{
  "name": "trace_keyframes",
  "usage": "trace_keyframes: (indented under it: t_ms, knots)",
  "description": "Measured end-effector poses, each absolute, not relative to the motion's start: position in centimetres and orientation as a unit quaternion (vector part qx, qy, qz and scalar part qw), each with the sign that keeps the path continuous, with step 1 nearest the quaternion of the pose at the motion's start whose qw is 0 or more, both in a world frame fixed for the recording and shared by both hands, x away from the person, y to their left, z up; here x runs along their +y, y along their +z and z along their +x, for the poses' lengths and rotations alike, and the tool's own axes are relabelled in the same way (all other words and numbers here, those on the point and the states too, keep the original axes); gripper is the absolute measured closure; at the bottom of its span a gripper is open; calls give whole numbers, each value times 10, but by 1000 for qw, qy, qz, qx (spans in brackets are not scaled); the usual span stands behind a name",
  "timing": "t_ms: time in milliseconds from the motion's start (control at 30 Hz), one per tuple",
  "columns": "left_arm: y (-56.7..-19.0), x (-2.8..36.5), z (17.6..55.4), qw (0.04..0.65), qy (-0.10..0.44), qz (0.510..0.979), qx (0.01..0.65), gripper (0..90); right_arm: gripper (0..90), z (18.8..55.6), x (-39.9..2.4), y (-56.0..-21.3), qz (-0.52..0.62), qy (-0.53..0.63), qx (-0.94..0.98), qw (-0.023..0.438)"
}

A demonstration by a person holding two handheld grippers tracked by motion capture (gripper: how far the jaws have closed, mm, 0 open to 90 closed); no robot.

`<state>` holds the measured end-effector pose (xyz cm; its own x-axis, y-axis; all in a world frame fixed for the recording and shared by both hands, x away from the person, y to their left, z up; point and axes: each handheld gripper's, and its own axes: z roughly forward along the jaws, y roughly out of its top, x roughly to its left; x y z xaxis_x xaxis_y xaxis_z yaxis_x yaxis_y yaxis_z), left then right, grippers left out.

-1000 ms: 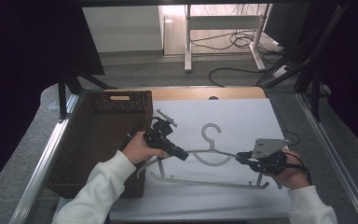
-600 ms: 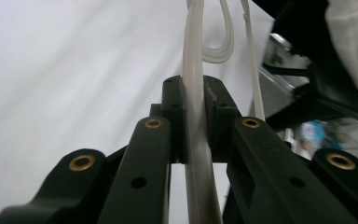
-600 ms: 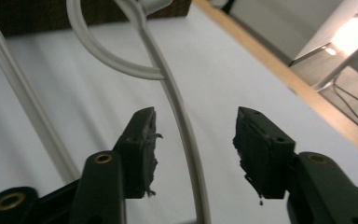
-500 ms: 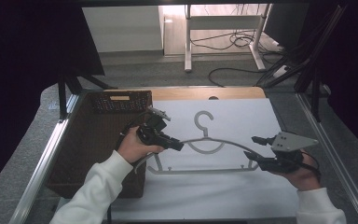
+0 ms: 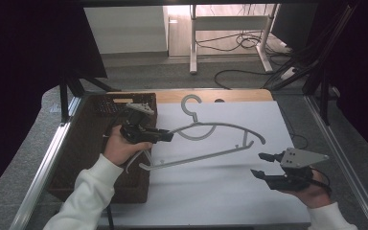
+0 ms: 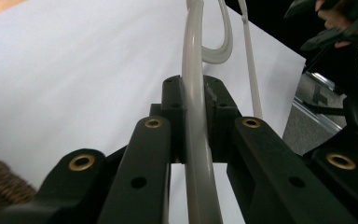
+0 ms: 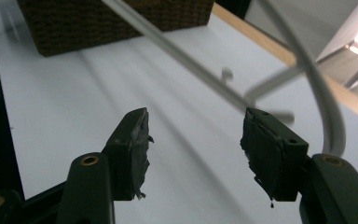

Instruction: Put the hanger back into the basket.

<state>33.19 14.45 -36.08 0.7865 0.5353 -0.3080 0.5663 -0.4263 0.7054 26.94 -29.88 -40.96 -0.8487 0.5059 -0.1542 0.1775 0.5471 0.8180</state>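
Grey hanger (image 5: 211,139) being held above the white table (image 5: 230,191) near its left end, clenched by the left gripper (image 5: 165,136) beside the wicker basket (image 5: 86,143), right gripper (image 5: 261,165) being held released, apart from the hanger's right end.

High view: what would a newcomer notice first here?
A grey clothes hanger hangs tilted over the white table, its left end clamped in the left gripper beside the dark wicker basket. The right gripper is open near the hanger's right end, apart from it.
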Motion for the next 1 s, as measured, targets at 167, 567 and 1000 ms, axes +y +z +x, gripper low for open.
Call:
trace_keyframes:
  t_ms: [167,567,1000]
  knots:
    - [-359,159,329,432,-10,837,335,812,395,276,-300,-424,228,425,858,177]
    - [-348,194,314,447,37,819,358,812,354,285,-298,-442,292,386,861,157]
    - [-343,255,289,470,89,783,398,812,335,292,-302,-449,328,365,858,152]
